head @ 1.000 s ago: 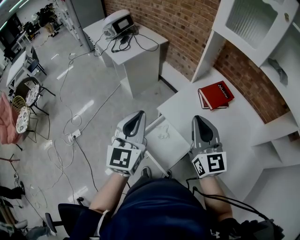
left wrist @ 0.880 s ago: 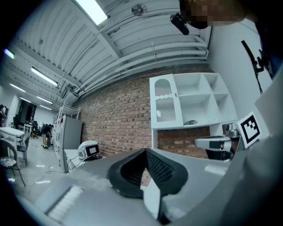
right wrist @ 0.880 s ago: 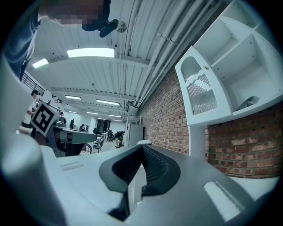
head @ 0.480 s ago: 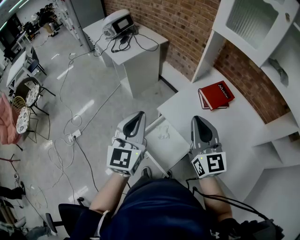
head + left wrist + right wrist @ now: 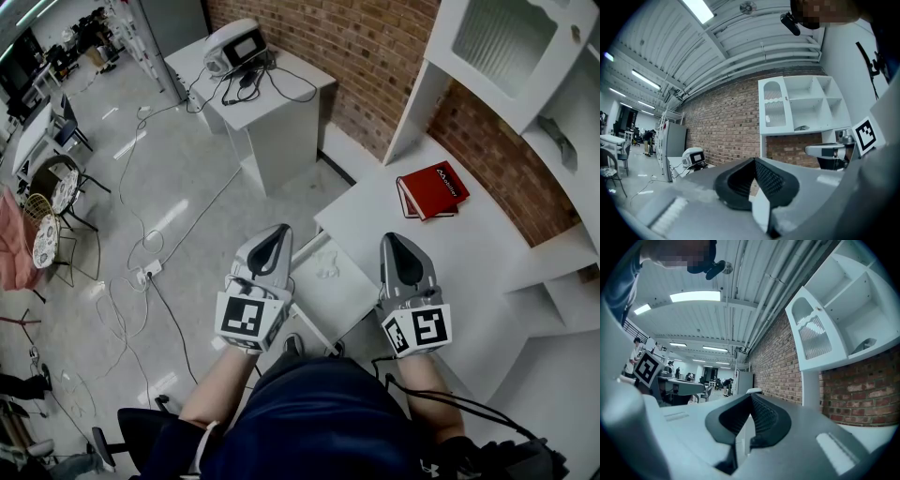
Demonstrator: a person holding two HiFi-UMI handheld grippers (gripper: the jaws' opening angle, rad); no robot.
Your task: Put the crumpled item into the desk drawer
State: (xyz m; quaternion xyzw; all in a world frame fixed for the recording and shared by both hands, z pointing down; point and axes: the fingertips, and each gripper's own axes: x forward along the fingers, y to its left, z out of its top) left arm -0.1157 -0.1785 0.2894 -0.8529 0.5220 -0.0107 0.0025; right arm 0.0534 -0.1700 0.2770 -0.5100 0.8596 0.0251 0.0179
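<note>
A small crumpled white item [image 5: 328, 272] lies inside the open white desk drawer [image 5: 349, 302], which juts out from the white desk [image 5: 450, 272] toward the person. My left gripper [image 5: 277, 231] hovers just left of the drawer, jaws together and empty. On the drawer's right, over the desk's front edge, my right gripper [image 5: 395, 239] is also shut on nothing. Both point up and away; each gripper view shows closed dark pads, left [image 5: 754, 161] and right [image 5: 750, 397], against the room. Neither touches the crumpled item.
A red book [image 5: 431, 190] lies on the desk near the brick wall [image 5: 356, 56]. A white hutch [image 5: 506, 56] with shelves stands over the desk. A small white table [image 5: 267, 103] with a device and cables stands to the left; cords trail over the floor [image 5: 159, 225].
The right gripper has drifted very slightly to the left. Nothing else has moved.
</note>
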